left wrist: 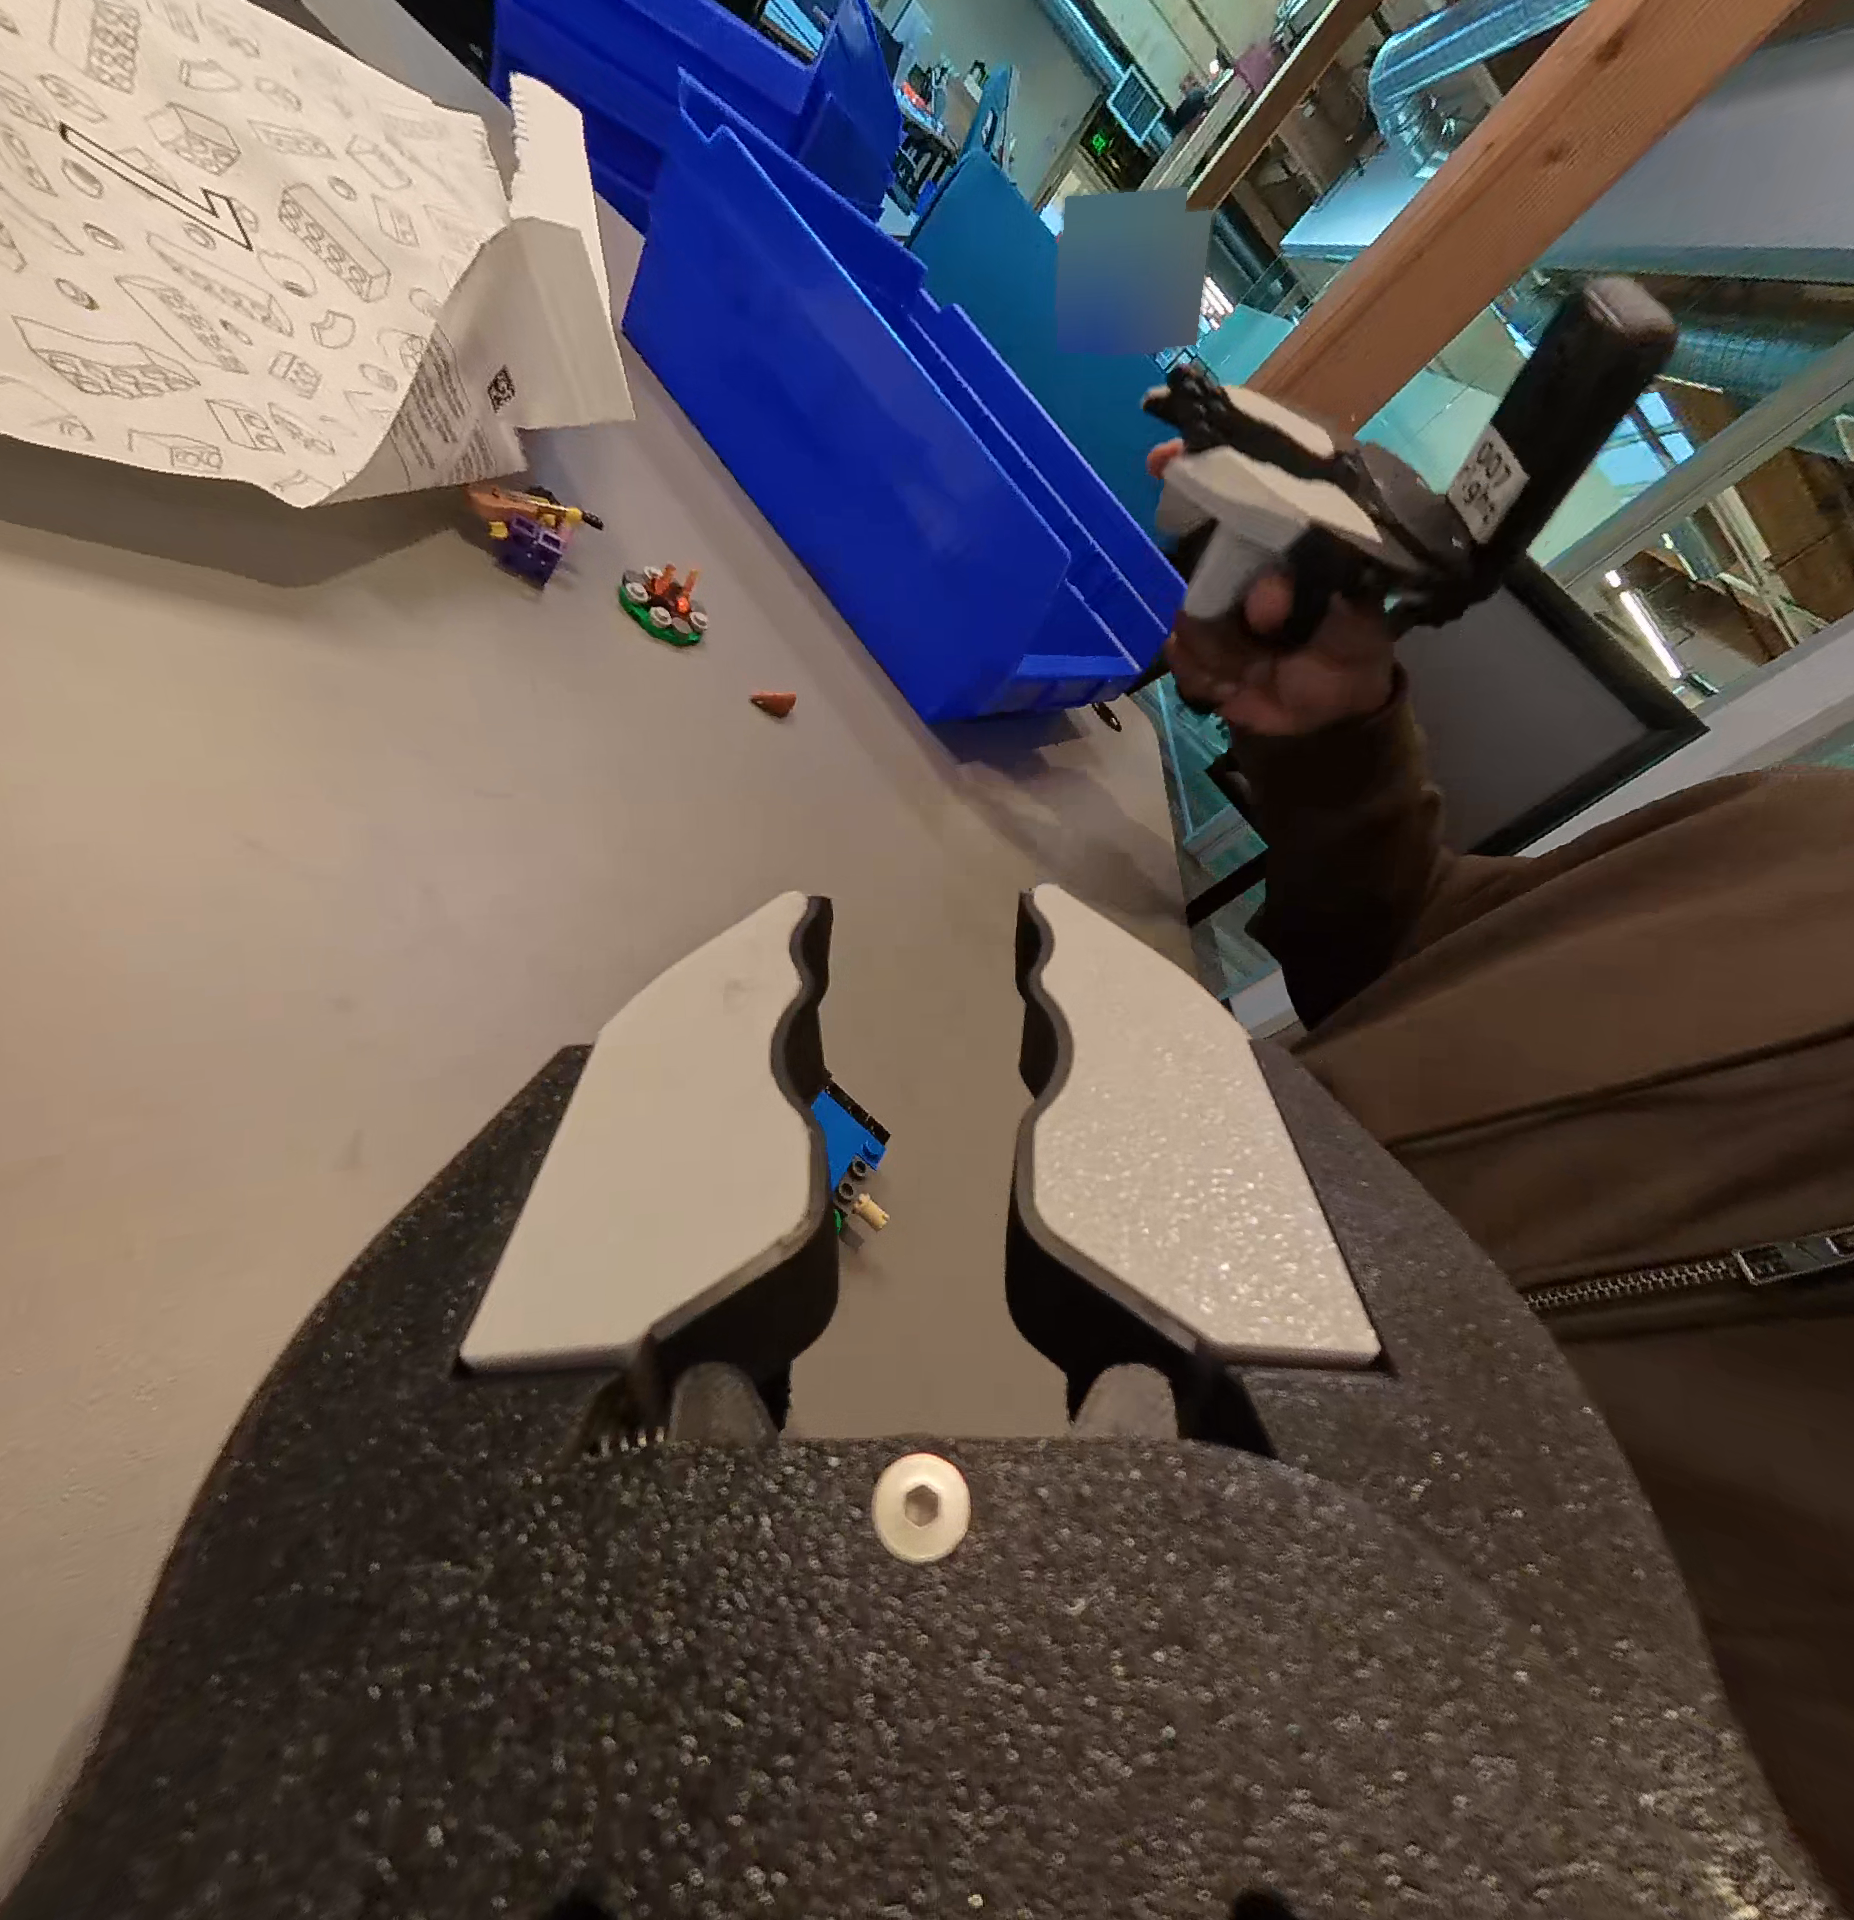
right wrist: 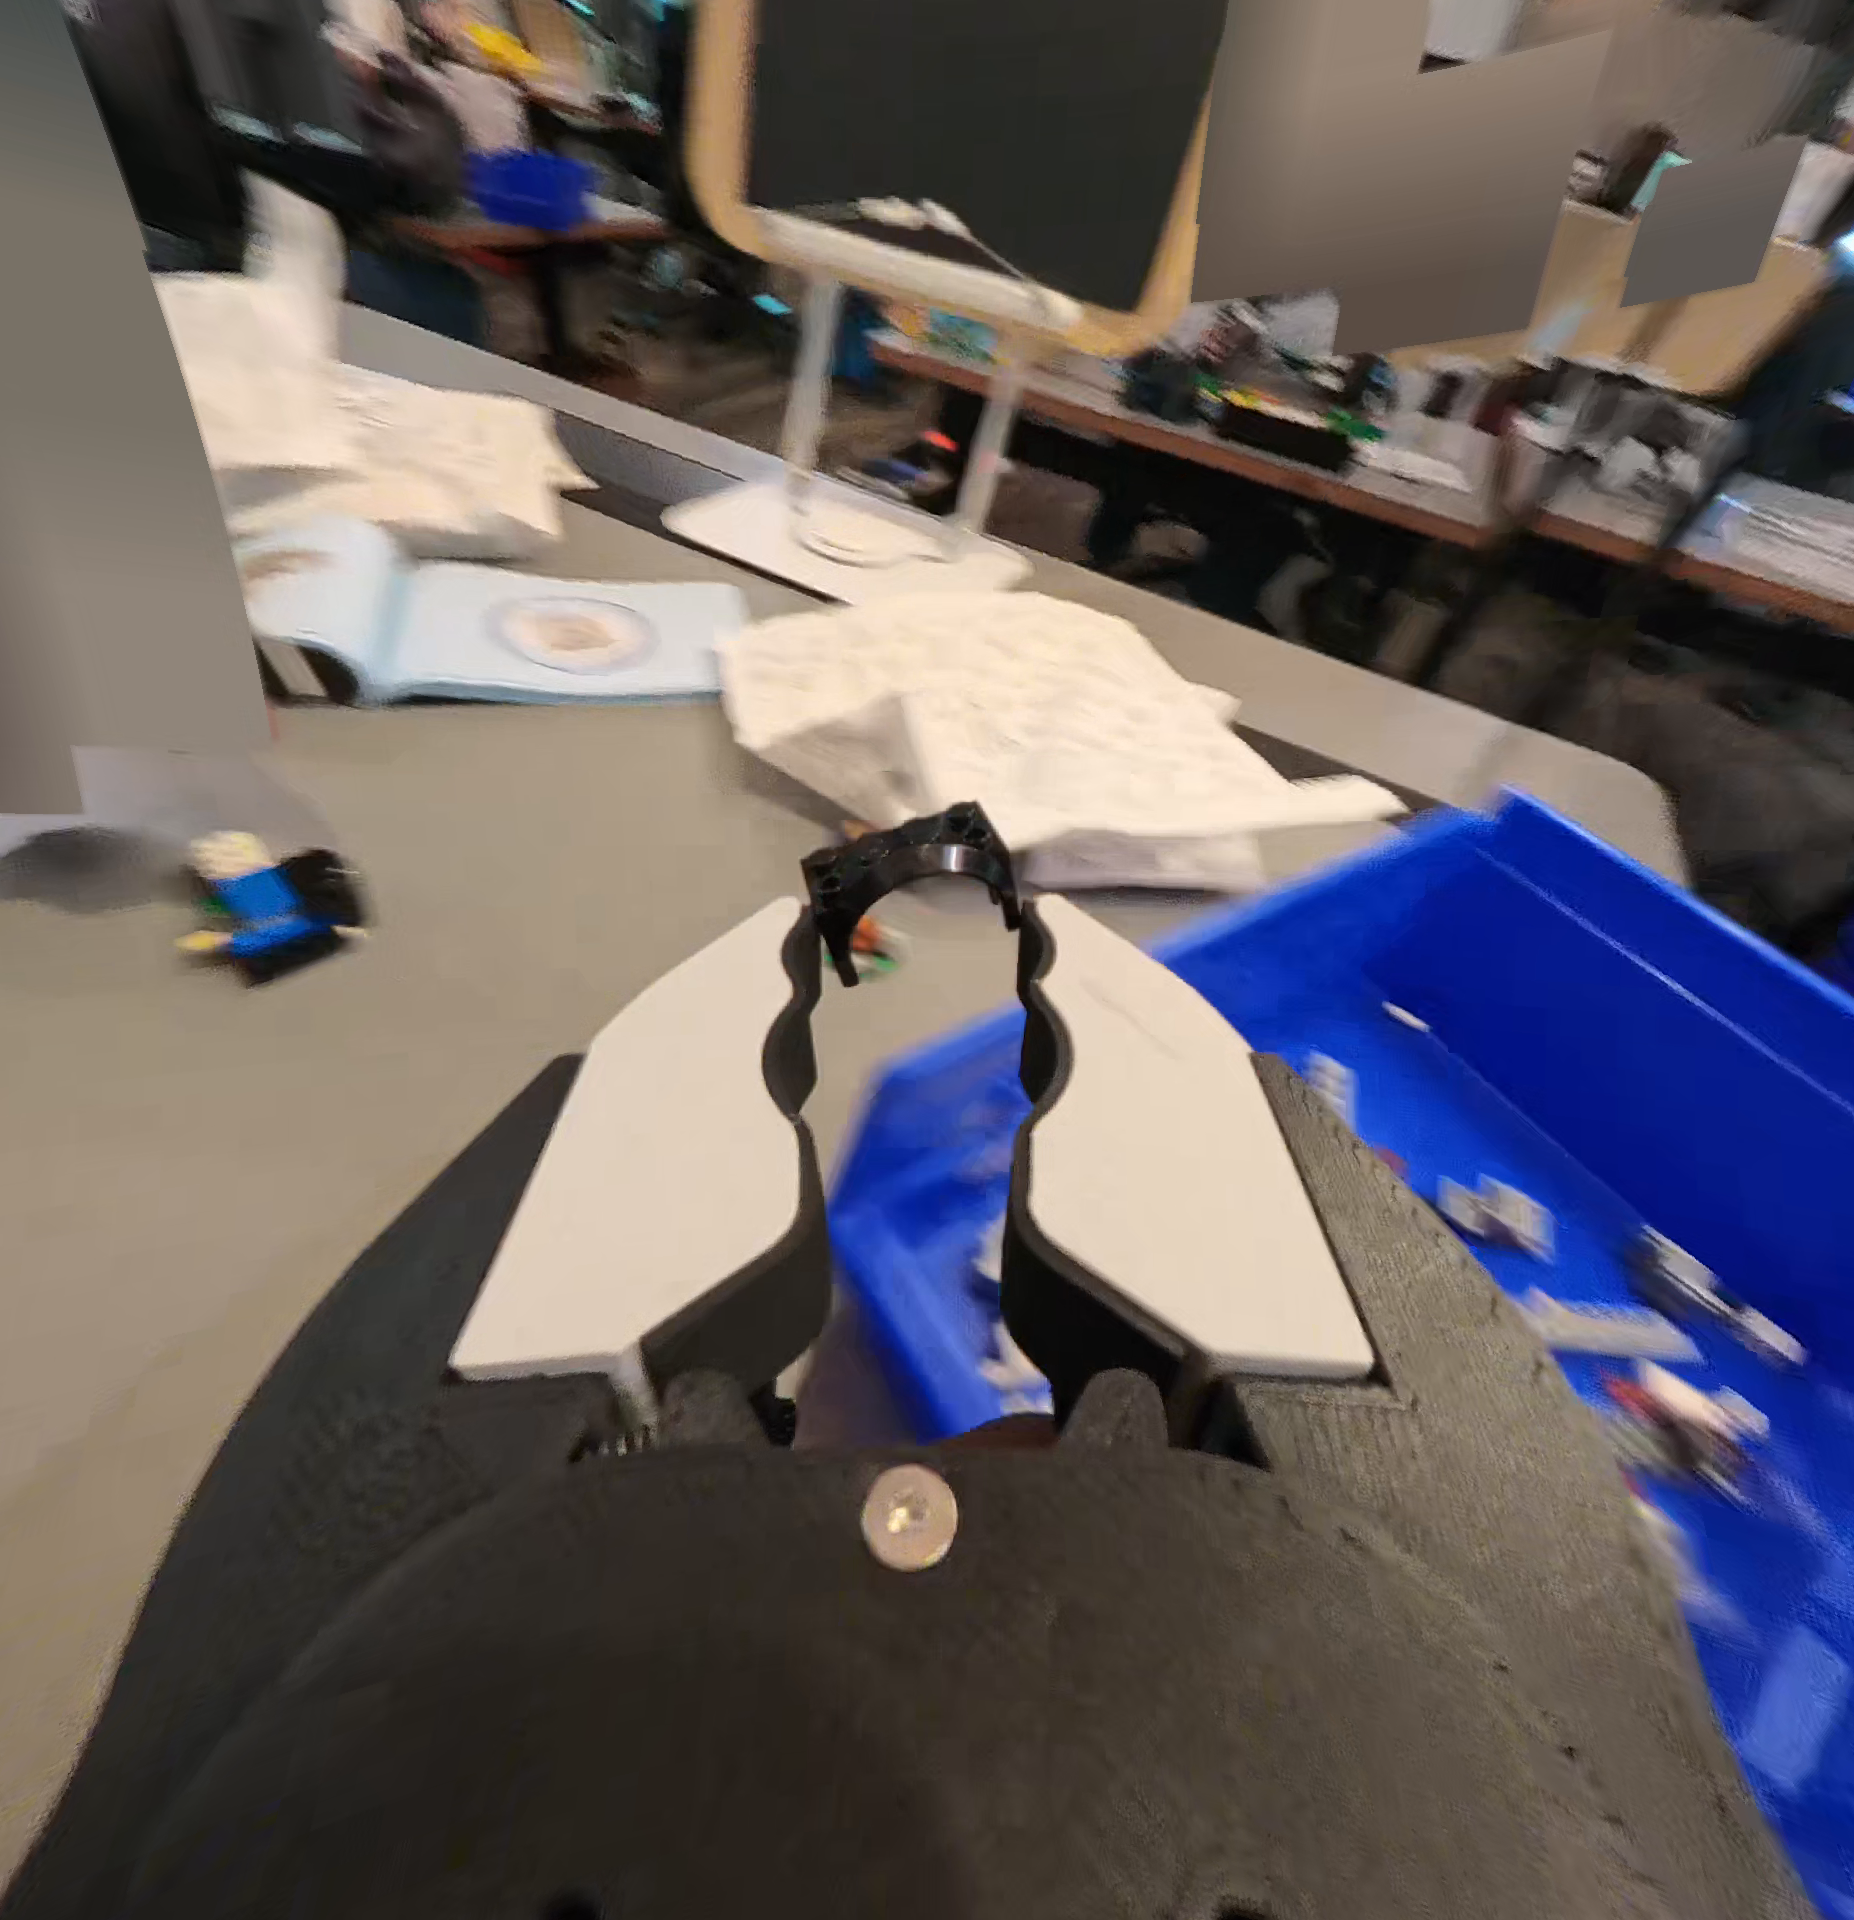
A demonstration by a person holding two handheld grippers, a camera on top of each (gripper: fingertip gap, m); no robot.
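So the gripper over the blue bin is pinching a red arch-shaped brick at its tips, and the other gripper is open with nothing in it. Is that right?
Nearly. The arch-shaped brick is black, not red; the right wrist view shows it pinched at the tips of the right gripper above the blue bin. The rest holds: the left gripper is open with nothing in it.

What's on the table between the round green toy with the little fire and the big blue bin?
Just one small brown cone piece, alone on the grey table between the green toy and the blue bin, in the left wrist view.
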